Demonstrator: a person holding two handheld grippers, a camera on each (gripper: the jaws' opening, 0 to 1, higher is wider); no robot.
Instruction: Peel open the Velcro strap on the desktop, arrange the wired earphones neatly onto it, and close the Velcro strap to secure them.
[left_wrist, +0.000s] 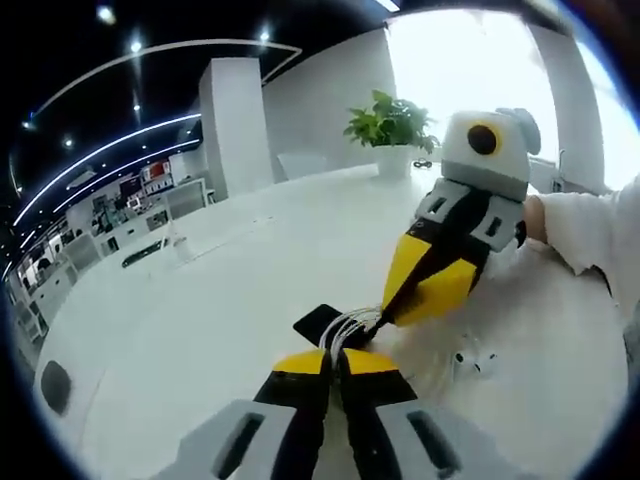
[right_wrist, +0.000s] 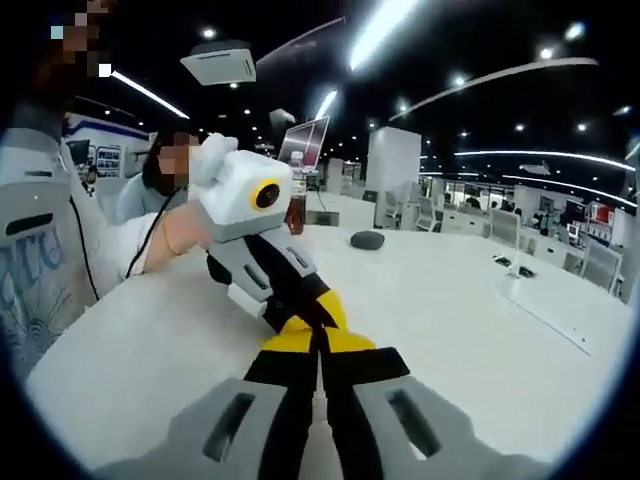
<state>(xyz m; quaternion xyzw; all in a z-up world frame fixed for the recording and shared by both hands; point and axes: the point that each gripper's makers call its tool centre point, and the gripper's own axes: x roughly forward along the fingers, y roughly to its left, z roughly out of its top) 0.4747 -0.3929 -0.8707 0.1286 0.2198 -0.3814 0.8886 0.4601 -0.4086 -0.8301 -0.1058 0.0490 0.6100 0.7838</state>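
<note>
We saw the strap (left_wrist: 322, 322) on the worktop (left_wrist: 200, 330), with the earphone cable (left_wrist: 352, 326) across it. The earbuds (left_wrist: 474, 360) lay to its right, and a potted plant (left_wrist: 392, 132) stood behind.

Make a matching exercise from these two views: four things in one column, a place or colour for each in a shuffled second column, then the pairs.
Things:
1. Velcro strap
2. earphone cable
3. potted plant
4. earbuds

Descriptions:
A. green leaves, at the table's far edge
B. black, flat on the table under the coil
C. white coil at the gripper tips
D. white, on the table right of the coil

Pairs: 1-B, 2-C, 3-A, 4-D
</note>
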